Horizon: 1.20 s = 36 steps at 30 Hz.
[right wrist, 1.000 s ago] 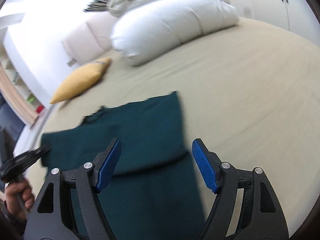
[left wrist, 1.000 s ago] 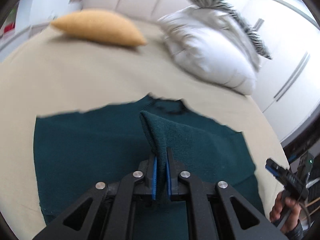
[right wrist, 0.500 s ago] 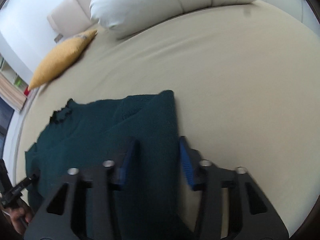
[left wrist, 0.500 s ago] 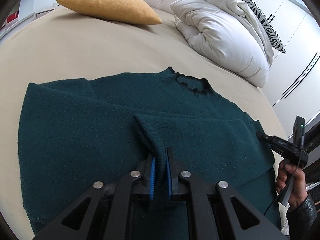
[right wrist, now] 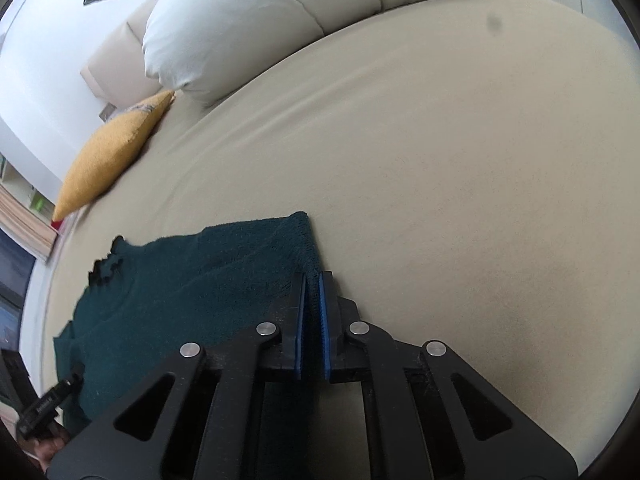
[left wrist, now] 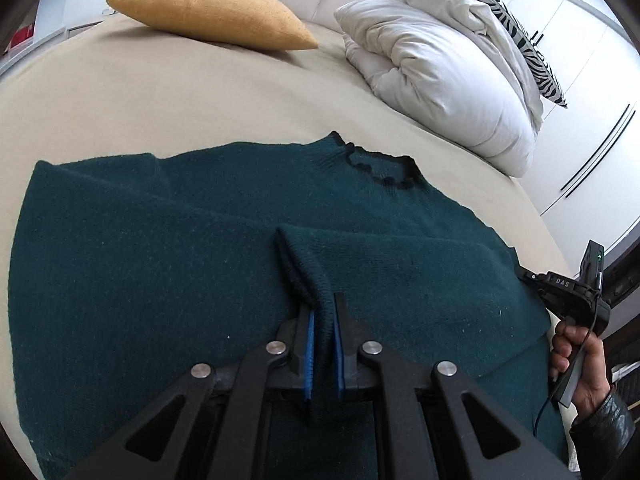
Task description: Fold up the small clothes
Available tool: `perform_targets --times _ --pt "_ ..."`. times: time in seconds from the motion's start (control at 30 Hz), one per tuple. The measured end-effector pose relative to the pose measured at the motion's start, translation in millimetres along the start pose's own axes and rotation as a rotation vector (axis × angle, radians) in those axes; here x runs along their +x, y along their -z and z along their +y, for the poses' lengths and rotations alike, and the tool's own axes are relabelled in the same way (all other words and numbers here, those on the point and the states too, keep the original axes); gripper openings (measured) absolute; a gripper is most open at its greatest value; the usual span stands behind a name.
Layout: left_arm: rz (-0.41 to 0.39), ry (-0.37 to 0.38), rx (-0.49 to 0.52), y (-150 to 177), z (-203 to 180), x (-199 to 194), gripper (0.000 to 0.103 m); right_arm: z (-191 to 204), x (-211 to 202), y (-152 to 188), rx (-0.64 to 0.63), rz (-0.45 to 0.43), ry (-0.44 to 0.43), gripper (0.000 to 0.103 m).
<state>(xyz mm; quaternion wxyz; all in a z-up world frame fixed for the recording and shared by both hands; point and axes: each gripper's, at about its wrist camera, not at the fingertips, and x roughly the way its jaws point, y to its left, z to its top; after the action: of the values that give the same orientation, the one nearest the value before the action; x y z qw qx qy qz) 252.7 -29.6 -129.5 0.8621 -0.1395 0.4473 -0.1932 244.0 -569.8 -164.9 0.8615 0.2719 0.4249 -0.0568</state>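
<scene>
A dark green knitted sweater (left wrist: 160,264) lies flat on the beige bed (left wrist: 200,100), neck opening away from me. One sleeve is folded across its body. My left gripper (left wrist: 323,312) is shut on the cuff end of that sleeve (left wrist: 304,264), low over the sweater's middle. In the right wrist view my right gripper (right wrist: 312,292) is shut on the sweater's right edge (right wrist: 296,240), near the shoulder fold. The right gripper's body also shows at the right edge of the left wrist view (left wrist: 576,292), held by a hand.
A yellow cushion (left wrist: 212,12) lies at the head of the bed. A white duvet (left wrist: 440,76) with a zebra-print pillow (left wrist: 500,4) is piled at the far right. White wardrobe doors (left wrist: 592,128) stand beyond the bed's right side.
My right gripper moved onto the sweater's right edge and closed on it; a second ago it was open above it. My left gripper carried the sleeve cuff lower over the sweater.
</scene>
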Motion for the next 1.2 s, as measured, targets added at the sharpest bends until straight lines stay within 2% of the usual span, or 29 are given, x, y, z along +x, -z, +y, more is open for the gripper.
perform_targets --times 0.13,0.2,0.27,0.33,0.43,0.5,0.53,0.63,0.73,0.9,1.0,1.07,1.1,1.13,1.2 --pt "0.006 0.025 -0.024 3.3 4.5 -2.7 0.01 -14.4 -2.9 -0.2 0.091 0.015 -0.079 0.005" --pt "0.009 0.031 -0.033 4.2 6.0 -3.1 0.012 -15.3 -14.1 0.2 0.114 0.024 -0.054 0.015" --pt "0.013 0.037 -0.04 4.5 6.8 -2.8 0.012 -6.6 -29.5 4.7 0.077 0.023 -0.019 0.04" --pt "0.013 0.035 -0.04 4.8 6.7 -2.5 0.012 9.2 -48.1 15.9 0.002 0.018 -0.008 0.046" --pt "0.01 0.036 -0.039 5.5 6.7 -2.8 0.012 33.3 -60.1 38.5 -0.137 0.043 0.039 0.043" --pt "0.01 0.037 -0.038 5.9 6.6 -2.7 0.012 38.5 -52.1 52.6 -0.175 0.099 0.073 0.029" --pt "0.01 0.04 -0.038 5.9 7.1 -2.4 0.012 38.3 -46.3 58.1 -0.194 0.116 0.102 0.025" --pt "0.007 0.062 -0.041 6.6 11.6 -1.9 0.012 26.6 -44.4 59.9 -0.165 0.096 0.082 0.012" --pt "0.008 0.089 -0.064 6.0 17.3 -1.9 0.013 9.2 -46.5 54.6 -0.119 0.072 0.068 0.008" --pt "0.008 0.061 -0.053 18.1 22.6 -28.4 0.015 -15.0 -49.3 53.2 -0.023 0.042 -0.024 0.009" --pt "-0.027 0.004 -0.058 36.9 34.3 -64.9 0.028 -12.0 -81.1 58.9 -0.006 -0.011 0.032 0.015" --pt "-0.066 -0.024 -0.077 54.4 42.8 -87.2 0.044 -7.2 -112.0 67.9 -0.015 -0.052 0.028 0.015" --pt "-0.072 -0.052 -0.095 64.0 51.5 -95.8 0.048 -2.3 -124.4 73.8 -0.02 -0.058 0.015 0.015" --pt "-0.072 -0.074 -0.112 71.0 58.8 -99.6 0.05 1.8 -134.2 79.0 -0.028 -0.061 0.002 0.015" --pt "-0.064 -0.041 -0.17 82.8 77.4 -102.9 0.046 13.3 -154.0 95.9 -0.074 -0.065 -0.016 0.015"
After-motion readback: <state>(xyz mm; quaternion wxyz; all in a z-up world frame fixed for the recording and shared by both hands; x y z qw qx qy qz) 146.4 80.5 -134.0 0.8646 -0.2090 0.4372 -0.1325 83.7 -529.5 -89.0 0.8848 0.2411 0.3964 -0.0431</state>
